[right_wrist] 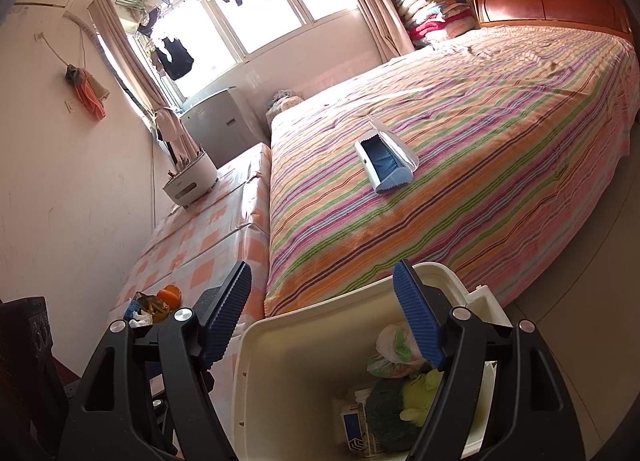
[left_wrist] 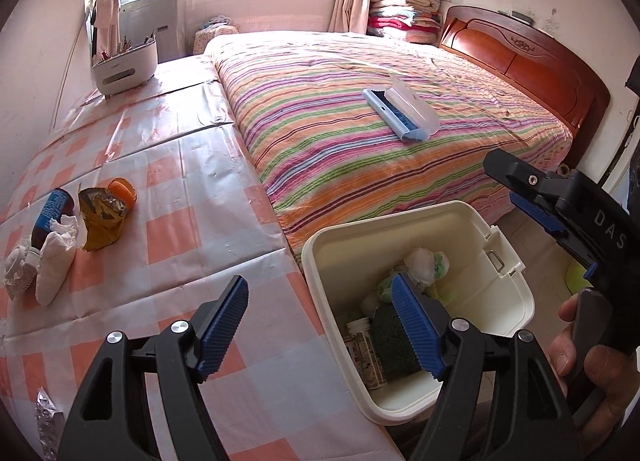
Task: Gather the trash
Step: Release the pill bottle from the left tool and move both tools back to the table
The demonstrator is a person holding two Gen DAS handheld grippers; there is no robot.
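A cream bin (left_wrist: 400, 208) stands on the floor between the checked table (left_wrist: 180, 181) and the bed. It holds a white bottle (left_wrist: 366, 353), a dark green wad (left_wrist: 394, 337) and a white bag (left_wrist: 424, 261). My left gripper (left_wrist: 320, 301) is open with nothing in it, one finger over the table's edge and the other over the bin. On the table's left lie a blue bottle (left_wrist: 54, 207), white tissues (left_wrist: 56, 261), a golden wrapper (left_wrist: 100, 221) and an orange lid (left_wrist: 122, 189). My right gripper (right_wrist: 322, 289) is open and bare above the bin's rim (right_wrist: 304, 311).
A striped bed (left_wrist: 360, 149) with a blue-and-white brush (left_wrist: 400, 113) on it fills the middle. A white desk organiser (left_wrist: 124, 61) stands at the table's far end. A foil scrap (left_wrist: 48, 421) lies at the table's near left. A hand (left_wrist: 592, 373) grips the right tool's handle.
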